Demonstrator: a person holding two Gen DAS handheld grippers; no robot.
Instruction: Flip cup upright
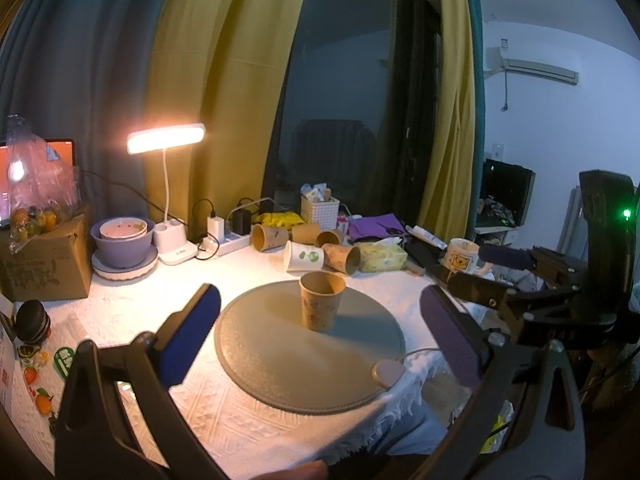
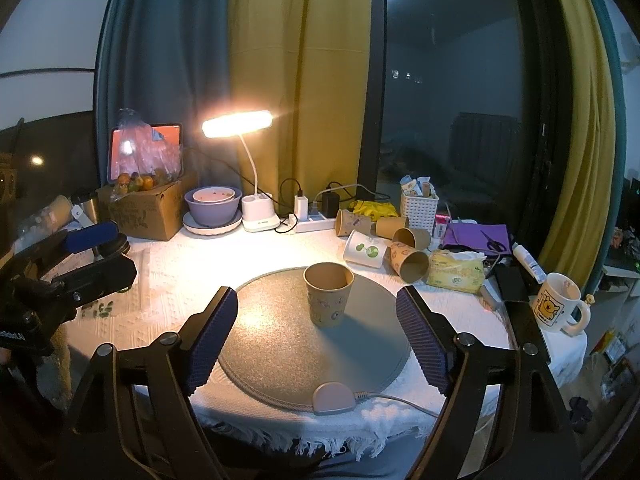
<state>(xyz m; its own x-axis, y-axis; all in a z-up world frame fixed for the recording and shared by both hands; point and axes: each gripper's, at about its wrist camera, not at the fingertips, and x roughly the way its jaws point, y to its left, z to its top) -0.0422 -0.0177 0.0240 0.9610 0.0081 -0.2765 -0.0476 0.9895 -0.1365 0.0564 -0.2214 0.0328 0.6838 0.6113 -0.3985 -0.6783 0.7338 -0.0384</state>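
Note:
A brown paper cup (image 1: 321, 300) stands upright, mouth up, on the round grey mat (image 1: 280, 360); it also shows in the right wrist view (image 2: 329, 294) on the mat (image 2: 280, 352). My left gripper (image 1: 320, 328) is open and empty, its blue pads wide apart, pulled back from the cup. My right gripper (image 2: 316, 336) is open and empty, also short of the cup. The right gripper's body appears at the right in the left wrist view (image 1: 560, 280); the left gripper's body appears at the left in the right wrist view (image 2: 72, 264).
Several paper cups lie on their sides behind the mat (image 2: 400, 252). A lit desk lamp (image 2: 240, 124), purple bowl (image 2: 214, 208), cardboard box (image 2: 148, 208), power strip (image 2: 312, 222), white basket (image 2: 419, 208), tissue pack (image 2: 456, 272) and bear mug (image 2: 556, 306) ring the table. The fringed edge (image 2: 320, 440) is near.

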